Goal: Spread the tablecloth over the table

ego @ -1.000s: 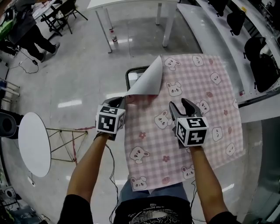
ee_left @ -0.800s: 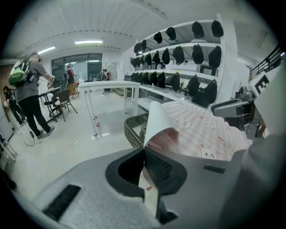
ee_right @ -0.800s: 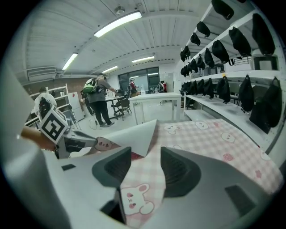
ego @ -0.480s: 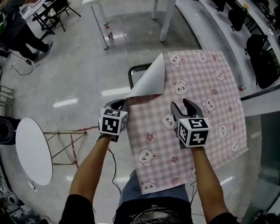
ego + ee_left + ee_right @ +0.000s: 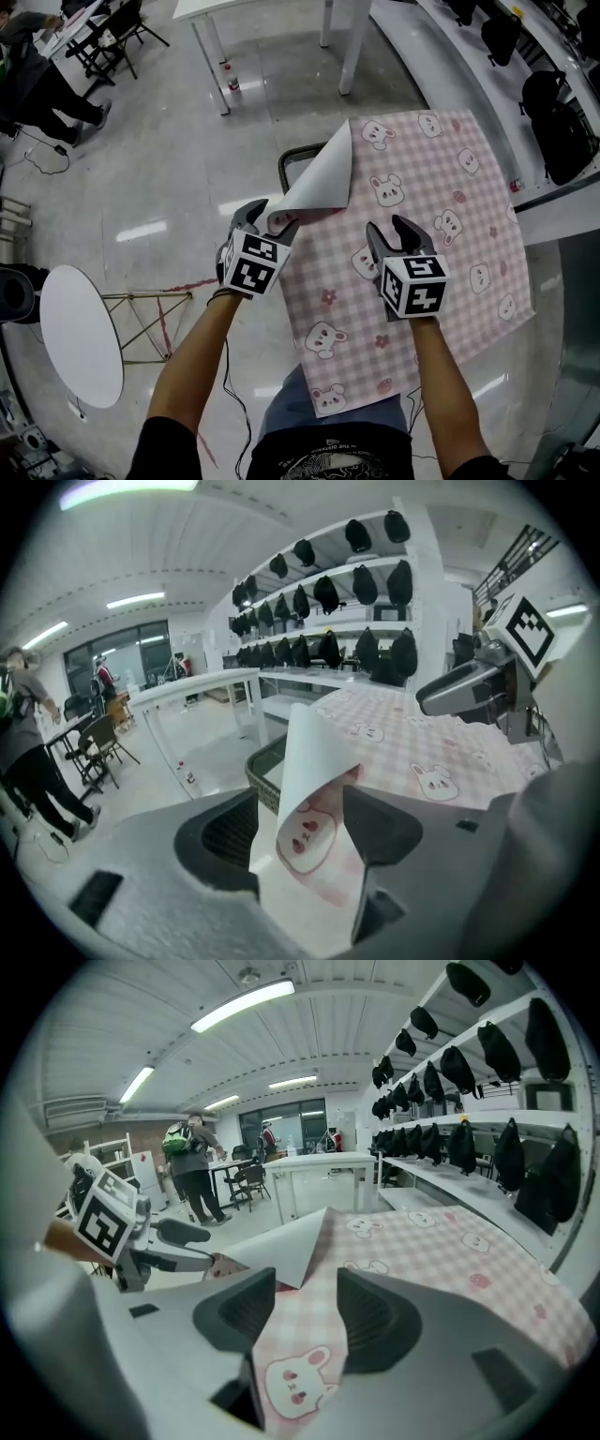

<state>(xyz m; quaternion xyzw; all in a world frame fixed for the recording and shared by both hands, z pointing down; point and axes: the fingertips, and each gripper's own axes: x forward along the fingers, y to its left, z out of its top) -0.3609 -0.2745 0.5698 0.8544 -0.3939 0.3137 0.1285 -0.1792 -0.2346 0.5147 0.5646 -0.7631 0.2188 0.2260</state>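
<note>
Both forearms reach forward and down over the covered surface. The left gripper point(image 5: 265, 217) is at the left edge of the pink checked tablecloth point(image 5: 441, 187). Its jaws have just been opening and now stand apart, with the turned-up white corner point(image 5: 319, 178) loose between them. Compared with one second before, its marker cube is rolled to the side. The right gripper point(image 5: 391, 230) is wide open over the cloth and grips nothing.

We find no writing, number or brand that we can read. The white print on the person's black shirt point(image 5: 328, 461), at the head view's lower edge, is too blurred and cut off to make out.
</note>
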